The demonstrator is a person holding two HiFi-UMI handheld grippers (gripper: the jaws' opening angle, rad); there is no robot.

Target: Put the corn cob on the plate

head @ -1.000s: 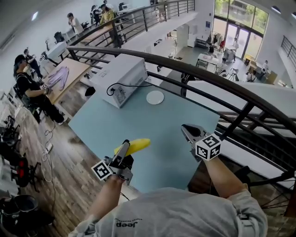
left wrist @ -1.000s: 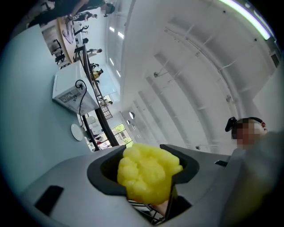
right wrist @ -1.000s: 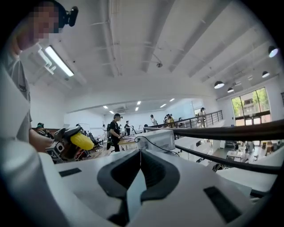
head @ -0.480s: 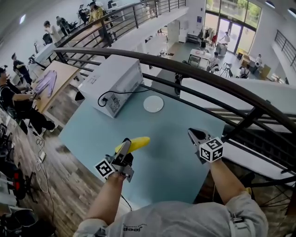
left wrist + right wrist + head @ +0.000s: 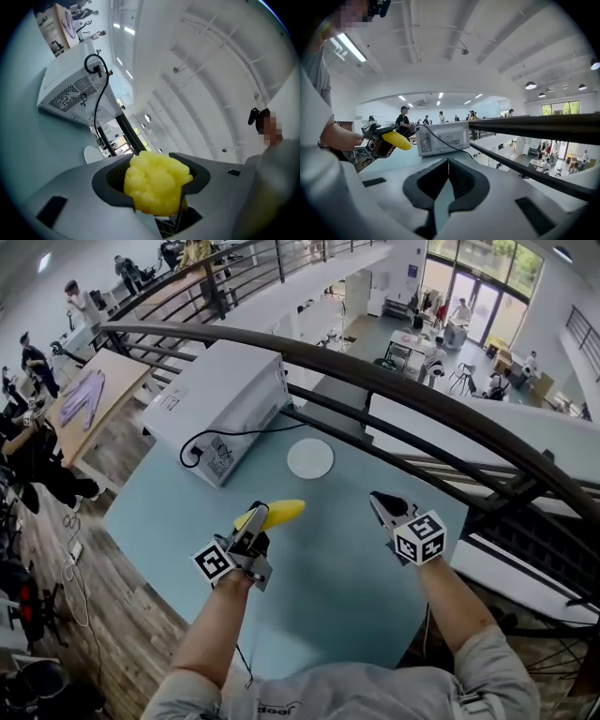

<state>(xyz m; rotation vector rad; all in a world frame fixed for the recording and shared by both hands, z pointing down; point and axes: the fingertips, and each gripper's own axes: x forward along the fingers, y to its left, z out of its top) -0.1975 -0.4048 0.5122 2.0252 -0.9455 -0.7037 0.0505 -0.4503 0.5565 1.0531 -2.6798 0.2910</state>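
Note:
My left gripper (image 5: pixel 255 523) is shut on a yellow corn cob (image 5: pixel 272 515), which juts past its jaws above the pale blue table (image 5: pixel 328 563). In the left gripper view the cob's knobbly end (image 5: pixel 157 183) fills the gap between the jaws. A small white plate (image 5: pixel 310 457) lies empty on the table beyond the cob, also visible as a sliver (image 5: pixel 93 153) in the left gripper view. My right gripper (image 5: pixel 379 502) hovers to the right, shut with nothing in it (image 5: pixel 447 164). From there I see the cob (image 5: pixel 396 139) in the left gripper (image 5: pixel 377 140).
A white box-shaped appliance (image 5: pixel 225 399) with a black cable (image 5: pixel 234 432) stands at the table's far left, near the plate. A dark metal handrail (image 5: pixel 375 376) runs along the table's far and right edges, with a drop to a lower floor behind it.
Both grippers have moved forward over the table toward the plate, the left one still holding the cob. The gap between cob and plate has shrunk.

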